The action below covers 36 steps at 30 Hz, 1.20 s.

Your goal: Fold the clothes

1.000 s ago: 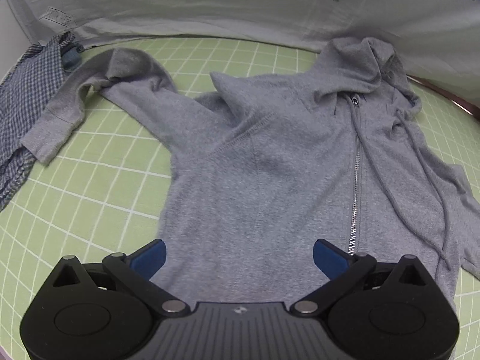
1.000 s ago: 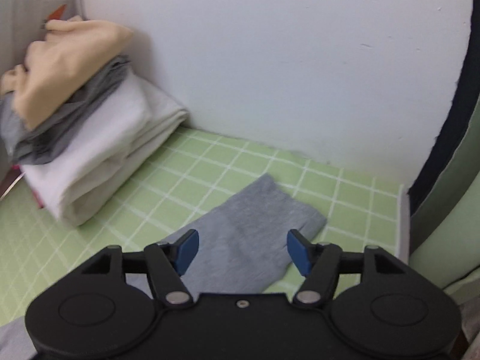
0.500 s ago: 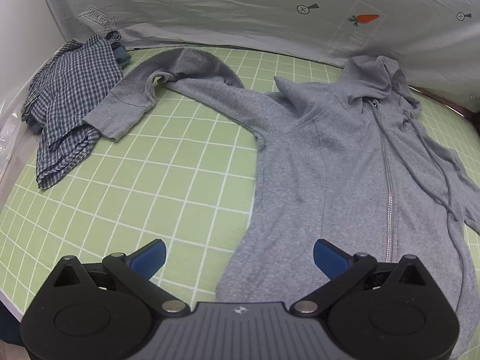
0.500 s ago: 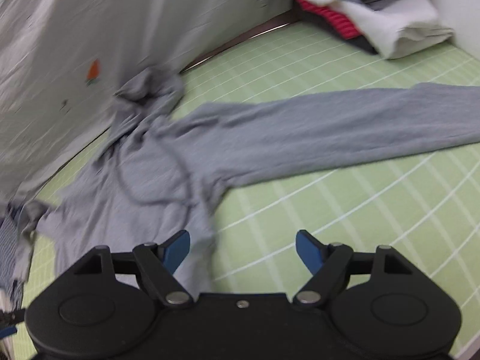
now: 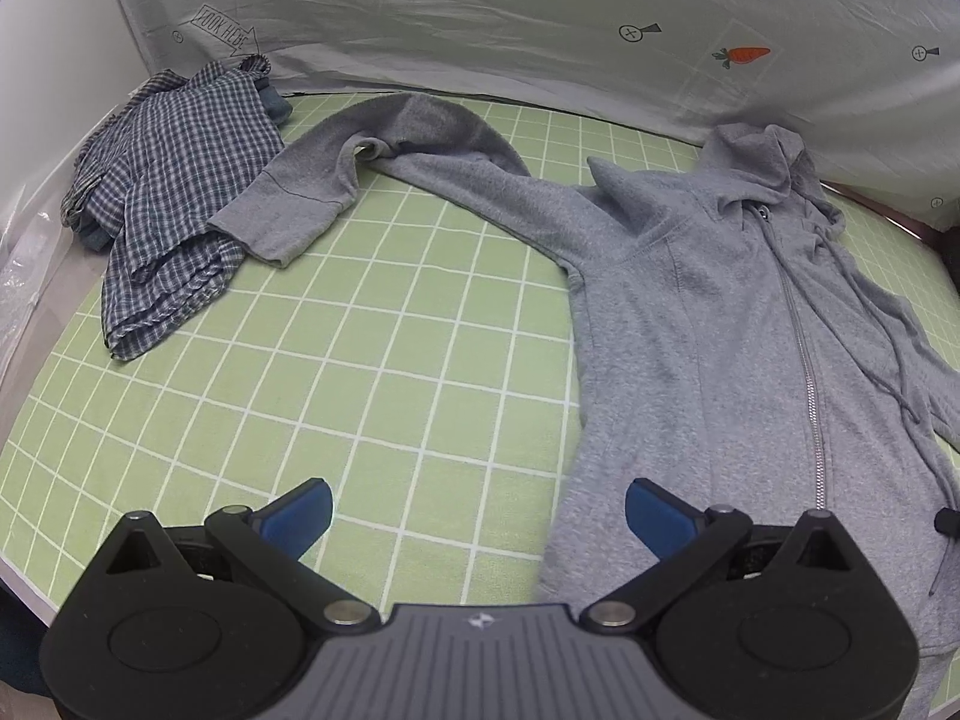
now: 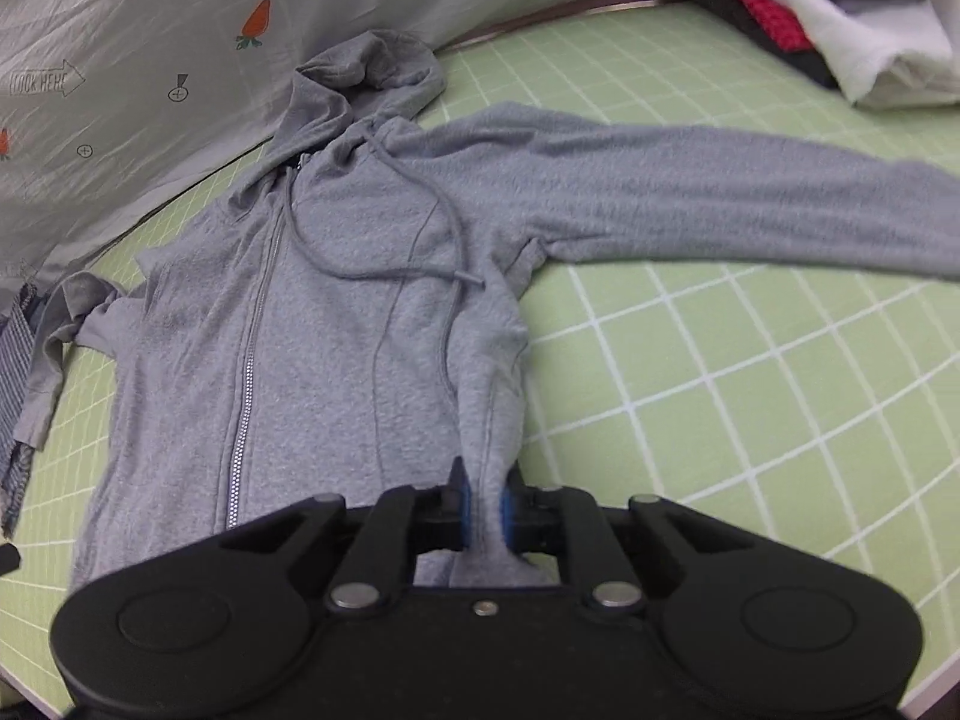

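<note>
A grey zip hoodie [image 5: 708, 324] lies face up on the green grid mat, hood toward the back sheet. Its left sleeve [image 5: 384, 144] bends back on itself near the checked shirt. In the right wrist view the hoodie [image 6: 336, 324] has its other sleeve [image 6: 708, 192] stretched out to the right. My right gripper [image 6: 485, 509] is shut on the hoodie's lower side hem, a ridge of cloth pinched between the blue pads. My left gripper [image 5: 477, 507] stands open above the mat at the hoodie's bottom left edge, holding nothing.
A crumpled blue checked shirt [image 5: 174, 192] lies at the mat's far left. A stack of folded clothes [image 6: 840, 18] sits at the far right corner. A grey printed sheet [image 5: 540, 30] hangs along the back. The mat's front edge [image 5: 24, 576] is close to my left gripper.
My right gripper swung from the sleeve end to the hoodie's side and shut on its hem. My left gripper drew back and left, so more of the mat and checked shirt shows.
</note>
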### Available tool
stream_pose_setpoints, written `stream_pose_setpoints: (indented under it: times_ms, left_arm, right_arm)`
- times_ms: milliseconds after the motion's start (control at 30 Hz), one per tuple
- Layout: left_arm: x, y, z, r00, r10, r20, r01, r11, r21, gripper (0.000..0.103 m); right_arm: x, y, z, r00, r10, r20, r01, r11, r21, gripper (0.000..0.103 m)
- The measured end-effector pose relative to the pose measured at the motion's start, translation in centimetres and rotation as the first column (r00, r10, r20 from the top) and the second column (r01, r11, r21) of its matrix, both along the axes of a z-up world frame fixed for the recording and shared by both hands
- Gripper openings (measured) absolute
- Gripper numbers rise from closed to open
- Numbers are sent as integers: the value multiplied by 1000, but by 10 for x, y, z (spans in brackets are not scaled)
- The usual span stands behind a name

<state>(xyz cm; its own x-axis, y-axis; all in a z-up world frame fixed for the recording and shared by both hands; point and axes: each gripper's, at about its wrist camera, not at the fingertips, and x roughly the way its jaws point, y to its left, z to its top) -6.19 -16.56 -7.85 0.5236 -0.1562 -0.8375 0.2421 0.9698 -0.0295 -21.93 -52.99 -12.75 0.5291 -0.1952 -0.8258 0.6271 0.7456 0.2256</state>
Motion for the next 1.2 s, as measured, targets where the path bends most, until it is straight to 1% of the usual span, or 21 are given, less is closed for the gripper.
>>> stream_pose_setpoints:
  times_ms: [33,133,167,200,233,267,300,333,400,467,600,667,733,833,900,967,1033,1133,1167,1200]
  left_arm:
    - [1,1,0,1000,-1,2,1,1000,-3,102]
    - [7,5,1,1000,-3,10,3,1000,-2,102]
    - [9,6,0,1000,-1,12,1,1000,3,102]
    - [12,9,0,1000,7,13,-7,1000,8,102]
    - [15,13,1,1000,18,15,-18,1000,12,102]
    - [19,17,1,999,32,16,-32,999,14,102]
    - [23,22,1,999,48,18,-48,999,16,102]
    - [28,28,0,998,63,18,-64,998,18,102]
    - [39,39,-1,995,98,16,-98,995,25,102]
    - [52,49,-2,992,128,19,-128,991,34,102]
    - [82,67,-4,987,156,24,-157,987,24,101]
    - [98,73,-4,989,143,29,-144,989,24,97]
    - [117,76,-5,992,119,38,-120,992,33,95]
    - [147,75,-12,996,69,51,-72,995,64,84]
    - [169,73,-19,998,45,45,-48,995,86,71]
    - [188,72,-26,999,12,32,-15,996,84,63]
    - [204,69,-32,999,-21,25,19,996,85,63]
    - [220,62,-44,997,-78,29,74,989,127,62]
    - [225,59,-48,995,-96,28,92,986,141,60]
    - [230,58,-52,994,-108,21,104,984,147,55]
  right_arm:
    - [-1,-3,1,999,-29,-12,29,999,-29,10]
    - [-4,-17,-2,992,-107,-66,103,993,-63,11]
    - [-3,-19,-1,990,-115,-82,109,991,-71,14]
    - [-2,-20,0,988,-117,-97,110,991,-79,21]
    - [1,-17,2,987,-120,-109,109,988,-106,27]
    - [4,-13,6,985,-124,-119,107,984,-139,42]
    - [9,-9,8,986,-126,-113,108,983,-150,55]
    - [15,-6,10,987,-126,-103,109,982,-156,62]
    - [27,1,14,989,-127,-81,112,980,-166,90]
    - [38,8,18,990,-128,-60,115,977,-177,101]
    - [63,24,23,991,-129,-24,122,975,-187,101]
    - [78,35,18,991,-132,-27,126,977,-172,101]
    - [93,45,12,990,-135,-30,129,979,-158,101]
    - [115,58,5,989,-144,-38,138,981,-137,101]
    - [129,62,0,988,-145,-49,138,982,-130,101]
    - [142,63,-3,987,-143,-72,132,982,-137,101]
    - [153,63,-6,984,-145,-106,128,980,-151,101]
    - [164,62,-8,977,-157,-144,133,977,-165,101]
    - [166,61,-9,975,-162,-151,137,977,-164,101]
    - [168,61,-10,973,-167,-158,141,977,-162,101]
